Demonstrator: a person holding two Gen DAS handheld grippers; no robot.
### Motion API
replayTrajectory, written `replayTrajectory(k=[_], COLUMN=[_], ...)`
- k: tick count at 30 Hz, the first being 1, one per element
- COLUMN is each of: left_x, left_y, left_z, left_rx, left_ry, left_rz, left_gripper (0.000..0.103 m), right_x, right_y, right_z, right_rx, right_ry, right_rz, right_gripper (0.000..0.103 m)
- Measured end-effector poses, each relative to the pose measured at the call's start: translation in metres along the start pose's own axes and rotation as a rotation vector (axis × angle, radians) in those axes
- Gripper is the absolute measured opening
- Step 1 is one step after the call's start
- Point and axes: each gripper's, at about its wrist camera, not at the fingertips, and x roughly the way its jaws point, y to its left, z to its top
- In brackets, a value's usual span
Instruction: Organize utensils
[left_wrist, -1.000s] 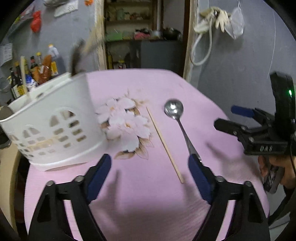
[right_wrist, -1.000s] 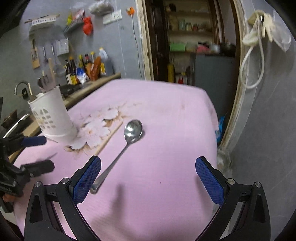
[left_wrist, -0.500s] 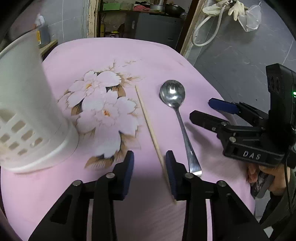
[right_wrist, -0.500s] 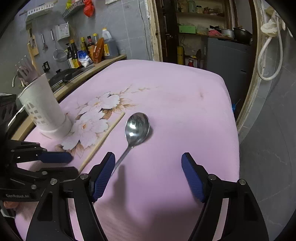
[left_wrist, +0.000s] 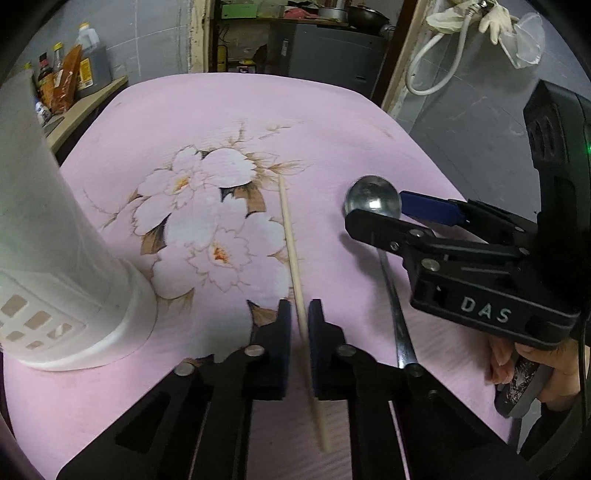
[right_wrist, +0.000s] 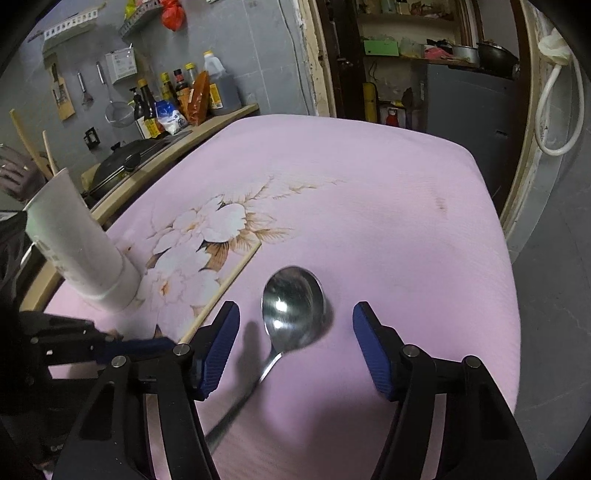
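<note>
Pickup step, both hands at once. My left gripper (left_wrist: 299, 325) has pinched down on the chopstick (left_wrist: 291, 240), which lies flat on the pink cloth (left_wrist: 221, 110) beside the flower print; the pads look pressed against it. My right gripper (right_wrist: 295, 332) has just been narrowing, jaws half wide astride the spoon (right_wrist: 291, 302), not yet touching it (bowl between the pads). Next, I judge: lift the chopstick cleanly, then carry it to the white holder (left_wrist: 55, 240) at left.
</note>
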Motion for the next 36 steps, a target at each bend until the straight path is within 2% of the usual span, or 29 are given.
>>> replayTrajectory(k=[2,5,7,9,11,13,20,31,36], left_x=[-0.002,-0.006,-0.01,-0.014,-0.018,-0.023,-0.05,-0.102,-0.122], left_y=[0.001,0.004,0.005,0.007,0.01,0.013,0.021,0.034,0.042], left_z=[-0.002,-0.007,-0.012,-0.015,-0.019,-0.022,-0.044,-0.096,-0.12], left_rx=[-0.011,-0.027,-0.038,-0.055,-0.079,-0.095,-0.107,-0.133,-0.155], left_ry=[-0.001,-0.007,-0.007,-0.004,0.002,0.009,0.014,-0.01,-0.056], left_rz=[-0.002,-0.003,-0.004,-0.01,-0.023,-0.034,-0.062,-0.097,-0.082], left_gripper=[0.004,0.003,0.003,0.003,0.003,0.003,0.003,0.003,0.003], right_x=[0.004,0.008,0.007,0.006,0.004,0.001,-0.005,-0.018,-0.023], right_y=[0.004,0.007,0.007,0.005,0.004,0.003,0.004,0.055,0.076], right_z=[0.002,0.003,0.002,0.002,0.0,-0.001,-0.011,-0.041,-0.052], right_rx=[-0.016,-0.034,-0.035,-0.032,-0.028,-0.024,-0.017,-0.206,-0.277], right_ry=[0.008,0.015,0.012,0.007,0.004,-0.005,0.011,0.068,0.087], right_rz=[-0.019,-0.057,-0.071,-0.066,-0.056,-0.054,0.048,0.185,0.245], right_gripper=[0.061,0.054,0.04,0.032,0.032,0.007,0.006,0.006,0.006])
